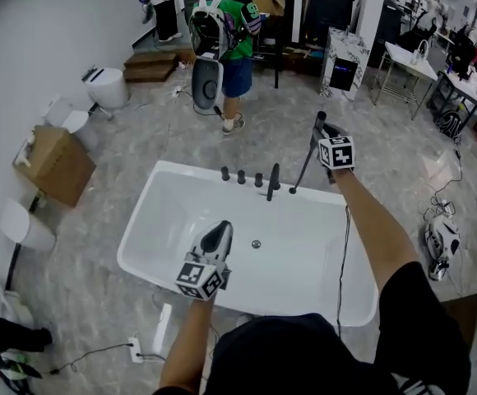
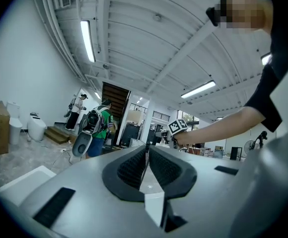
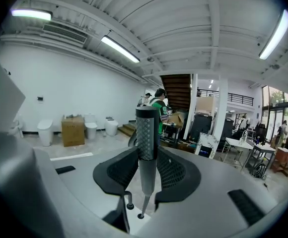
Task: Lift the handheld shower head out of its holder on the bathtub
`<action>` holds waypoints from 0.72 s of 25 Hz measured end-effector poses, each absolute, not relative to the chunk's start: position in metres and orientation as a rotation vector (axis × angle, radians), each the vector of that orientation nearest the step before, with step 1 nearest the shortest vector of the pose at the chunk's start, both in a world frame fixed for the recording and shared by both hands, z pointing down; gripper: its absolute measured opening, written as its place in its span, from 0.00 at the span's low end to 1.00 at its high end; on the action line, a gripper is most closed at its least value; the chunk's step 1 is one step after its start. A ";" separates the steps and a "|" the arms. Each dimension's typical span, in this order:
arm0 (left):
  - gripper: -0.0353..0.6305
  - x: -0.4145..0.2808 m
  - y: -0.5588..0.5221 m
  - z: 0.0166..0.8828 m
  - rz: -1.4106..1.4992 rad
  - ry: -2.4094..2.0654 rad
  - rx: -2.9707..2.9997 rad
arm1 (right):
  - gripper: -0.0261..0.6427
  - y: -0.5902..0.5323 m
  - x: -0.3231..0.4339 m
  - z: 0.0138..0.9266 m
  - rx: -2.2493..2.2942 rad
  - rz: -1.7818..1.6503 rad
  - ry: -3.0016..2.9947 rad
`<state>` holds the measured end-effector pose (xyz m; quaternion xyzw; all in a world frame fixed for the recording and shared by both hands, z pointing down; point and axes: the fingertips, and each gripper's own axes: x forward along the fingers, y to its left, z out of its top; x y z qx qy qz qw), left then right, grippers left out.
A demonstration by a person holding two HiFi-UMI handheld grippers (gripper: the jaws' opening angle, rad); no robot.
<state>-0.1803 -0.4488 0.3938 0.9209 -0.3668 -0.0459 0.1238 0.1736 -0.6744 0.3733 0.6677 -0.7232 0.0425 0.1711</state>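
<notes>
The white bathtub lies below me, with dark knobs and a spout on its far rim. My right gripper is raised above the tub's far right corner and is shut on the slim dark handheld shower head. Its hose slants down to the rim. In the right gripper view the shower head stands upright between the pads, gripper. My left gripper hovers over the tub's basin; in its own view the gripper has its jaws together with nothing between them.
A person with a backpack stands beyond the tub. A cardboard box and toilets line the left wall. A power strip and cables lie on the floor near the tub's front; a device lies at right.
</notes>
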 end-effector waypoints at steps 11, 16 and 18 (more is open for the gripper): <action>0.09 -0.164 -0.432 0.395 -0.135 -1.041 2.693 | 0.20 -0.664 0.181 0.367 1.990 0.152 -2.072; 0.09 -0.160 -0.429 0.397 -0.119 -1.035 2.704 | 0.20 -0.666 0.188 0.369 2.015 0.155 -2.064; 0.09 -0.158 -0.429 0.398 -0.110 -1.041 2.704 | 0.20 -0.667 0.189 0.370 2.009 0.137 -2.058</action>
